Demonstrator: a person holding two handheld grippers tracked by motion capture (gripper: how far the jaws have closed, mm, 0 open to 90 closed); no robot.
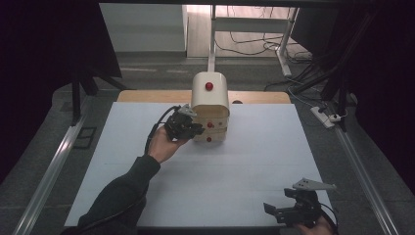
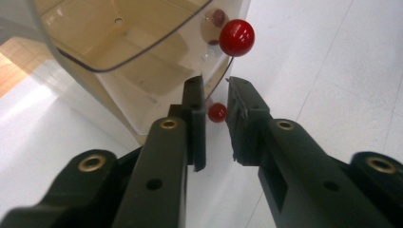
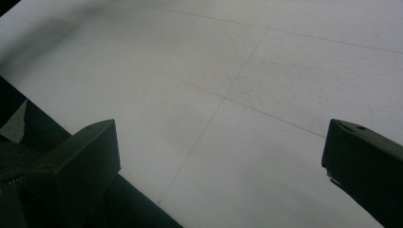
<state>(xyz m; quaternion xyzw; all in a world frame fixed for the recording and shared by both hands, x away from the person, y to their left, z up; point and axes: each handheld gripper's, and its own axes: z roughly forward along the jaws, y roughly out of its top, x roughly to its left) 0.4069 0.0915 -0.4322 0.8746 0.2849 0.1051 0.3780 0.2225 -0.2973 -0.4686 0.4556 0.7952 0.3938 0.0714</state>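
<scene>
A cream set of small drawers [image 1: 211, 115] with red ball knobs stands at the back middle of the white table [image 1: 235, 166]. In the left gripper view one drawer [image 2: 119, 42] is seen from above, pulled out and empty, with its red knob [image 2: 236, 37] on the front. My left gripper [image 2: 216, 83] is at the cabinet's front left [image 1: 198, 129], jaws a narrow gap apart. A lower red knob [image 2: 217, 112] shows in that gap, and the pads do not press on it. My right gripper [image 1: 280, 204] rests near the table's front right, its jaws wide apart [image 3: 221, 142] over bare table.
A wooden board edge [image 1: 147, 96] runs behind the white surface. Metal rails [image 1: 54, 171] flank the table on both sides. A power strip and cables [image 1: 325, 116] lie on the floor at the right. A white desk frame [image 1: 249, 24] stands beyond.
</scene>
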